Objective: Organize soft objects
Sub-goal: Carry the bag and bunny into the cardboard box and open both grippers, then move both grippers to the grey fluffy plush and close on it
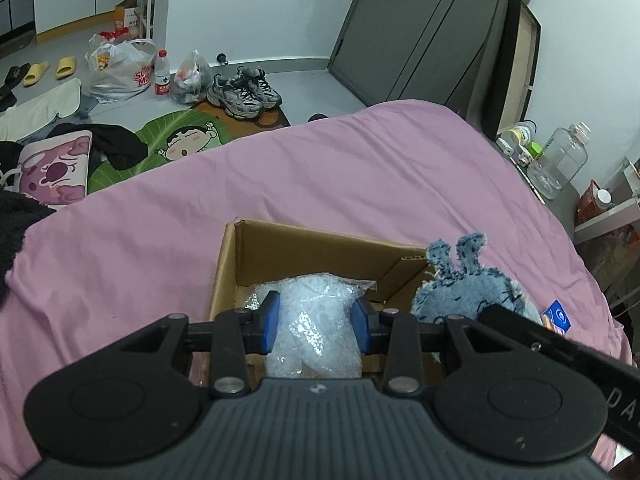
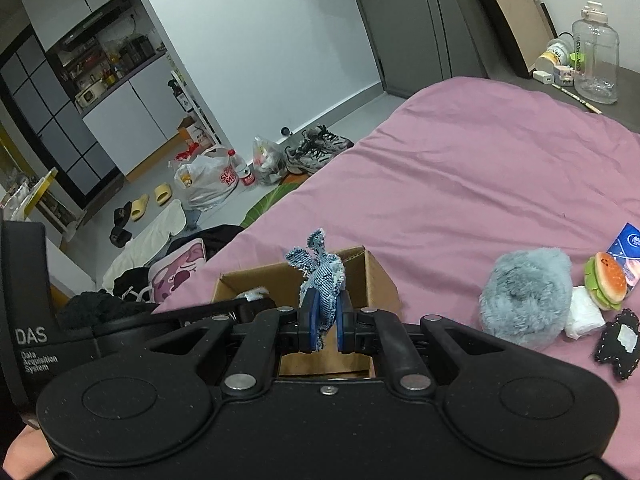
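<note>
A brown cardboard box (image 1: 280,244) sits open on the pink bed. My left gripper (image 1: 316,328) is over the box with its blue pads on either side of a clear bubble-wrap bundle (image 1: 316,320), shut on it. My right gripper (image 2: 326,326) is shut on a denim rabbit toy (image 2: 322,276) and holds it above the box's (image 2: 376,276) right side; the toy also shows in the left wrist view (image 1: 464,292). On the bed to the right lie a grey fluffy plush (image 2: 524,296), a burger toy (image 2: 606,280), a white packet (image 2: 586,318) and a black soft piece (image 2: 616,344).
A blue pack (image 2: 628,240) lies at the bed's right edge. A nightstand with a clear water jug (image 2: 596,56) stands beyond the bed. The floor at left holds shoes (image 1: 244,94), bags (image 1: 120,68), slippers and cushions.
</note>
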### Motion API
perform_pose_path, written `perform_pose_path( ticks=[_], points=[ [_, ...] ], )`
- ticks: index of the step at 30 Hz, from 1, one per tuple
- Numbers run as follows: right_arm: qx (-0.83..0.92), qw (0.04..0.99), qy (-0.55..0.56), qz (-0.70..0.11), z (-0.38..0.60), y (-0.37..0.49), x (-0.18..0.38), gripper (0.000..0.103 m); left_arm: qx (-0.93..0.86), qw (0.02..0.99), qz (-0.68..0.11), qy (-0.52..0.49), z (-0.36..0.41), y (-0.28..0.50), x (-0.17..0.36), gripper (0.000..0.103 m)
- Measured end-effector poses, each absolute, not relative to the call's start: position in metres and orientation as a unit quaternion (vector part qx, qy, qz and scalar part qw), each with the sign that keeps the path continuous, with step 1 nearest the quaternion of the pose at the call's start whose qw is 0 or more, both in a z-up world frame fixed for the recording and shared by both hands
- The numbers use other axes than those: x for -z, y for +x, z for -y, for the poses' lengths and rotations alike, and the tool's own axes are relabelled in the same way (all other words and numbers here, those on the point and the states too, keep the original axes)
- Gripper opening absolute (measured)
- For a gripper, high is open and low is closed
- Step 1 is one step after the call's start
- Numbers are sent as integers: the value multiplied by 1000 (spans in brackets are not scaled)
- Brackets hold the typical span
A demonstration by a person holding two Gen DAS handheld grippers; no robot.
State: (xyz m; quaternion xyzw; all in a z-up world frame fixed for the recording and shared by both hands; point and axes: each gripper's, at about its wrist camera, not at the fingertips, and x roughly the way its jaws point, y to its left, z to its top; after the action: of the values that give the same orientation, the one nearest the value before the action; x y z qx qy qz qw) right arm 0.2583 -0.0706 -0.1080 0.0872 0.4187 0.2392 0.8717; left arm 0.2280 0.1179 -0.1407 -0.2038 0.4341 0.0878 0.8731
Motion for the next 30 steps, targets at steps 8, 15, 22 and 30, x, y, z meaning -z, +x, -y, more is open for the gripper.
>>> perform_pose_path(
  ticks=[8,15,22,30],
  points=[
    [-242,868,84,-425,62,264,111,9,-99,874,-414,-235,-127,228,136,50],
    [-234,864,76,-440,55,267,116,21,-110,878,-402,-237,-131,222,129,51],
    [-228,871,71,-430,86,254,102,31,-116,877,-406,-229,-130,220,126,51],
    [-211,881,72,-416,125,249,87,47,-101,889,-400,-200,-112,220,117,72]
  ],
)
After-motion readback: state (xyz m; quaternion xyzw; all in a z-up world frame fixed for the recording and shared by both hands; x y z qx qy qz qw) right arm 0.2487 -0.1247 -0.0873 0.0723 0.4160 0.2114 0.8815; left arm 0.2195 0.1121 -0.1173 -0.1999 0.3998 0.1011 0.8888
